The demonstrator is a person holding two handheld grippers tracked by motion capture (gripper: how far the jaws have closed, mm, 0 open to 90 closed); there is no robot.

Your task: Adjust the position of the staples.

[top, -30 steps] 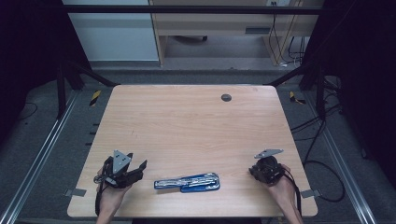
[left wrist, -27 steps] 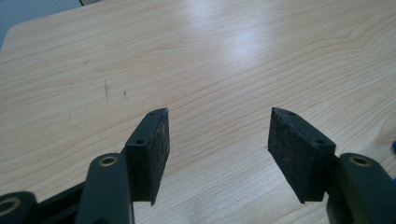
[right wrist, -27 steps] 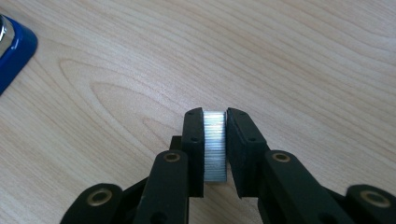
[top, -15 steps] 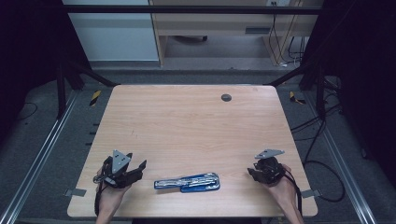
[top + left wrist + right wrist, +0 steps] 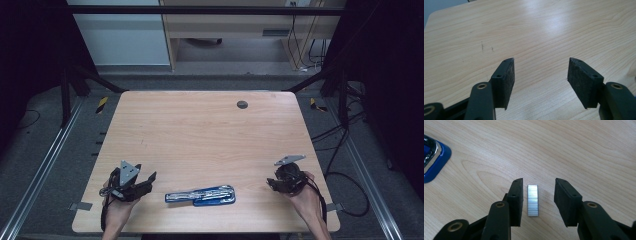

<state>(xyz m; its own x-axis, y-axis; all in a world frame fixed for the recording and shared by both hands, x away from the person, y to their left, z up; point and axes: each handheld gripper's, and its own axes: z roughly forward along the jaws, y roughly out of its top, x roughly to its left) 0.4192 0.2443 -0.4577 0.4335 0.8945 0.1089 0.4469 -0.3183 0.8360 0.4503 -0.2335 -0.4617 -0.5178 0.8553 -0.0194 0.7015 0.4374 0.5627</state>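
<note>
While the right gripper is opening its jaws around the staple strip, the stapler is lying open, unloaded; the left gripper is waiting, jaws apart and empty.

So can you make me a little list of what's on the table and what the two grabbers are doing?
table: light wood
stapler: blue and silver, lying open near the front edge
staple strip: small, silver, flat on the wood between the right jaws, untouched
right gripper: jaws have just been opening
left gripper: open, nothing between the jaws
</note>
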